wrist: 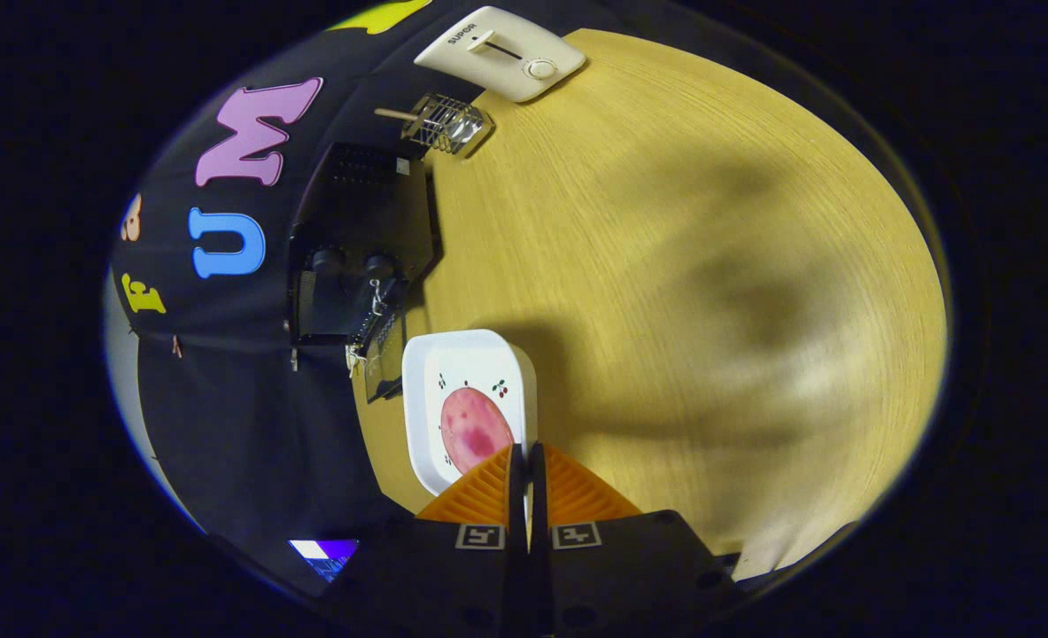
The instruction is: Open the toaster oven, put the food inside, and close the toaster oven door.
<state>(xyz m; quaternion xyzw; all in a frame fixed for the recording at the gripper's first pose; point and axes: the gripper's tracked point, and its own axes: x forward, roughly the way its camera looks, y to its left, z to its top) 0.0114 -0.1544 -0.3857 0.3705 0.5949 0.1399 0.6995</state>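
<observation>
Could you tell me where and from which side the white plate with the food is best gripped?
Probably by its raised rim, on the edge nearest the gripper. The white plate is shallow and square, and the pink food fills its middle. The fingers are closed together at that near rim, apparently pinching it.

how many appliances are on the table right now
2. The black toaster oven stands by the booth wall, beyond the white plate gripped at its rim by the hand-held gripper. The white appliance sits farther off, past a small wire rack.
</observation>
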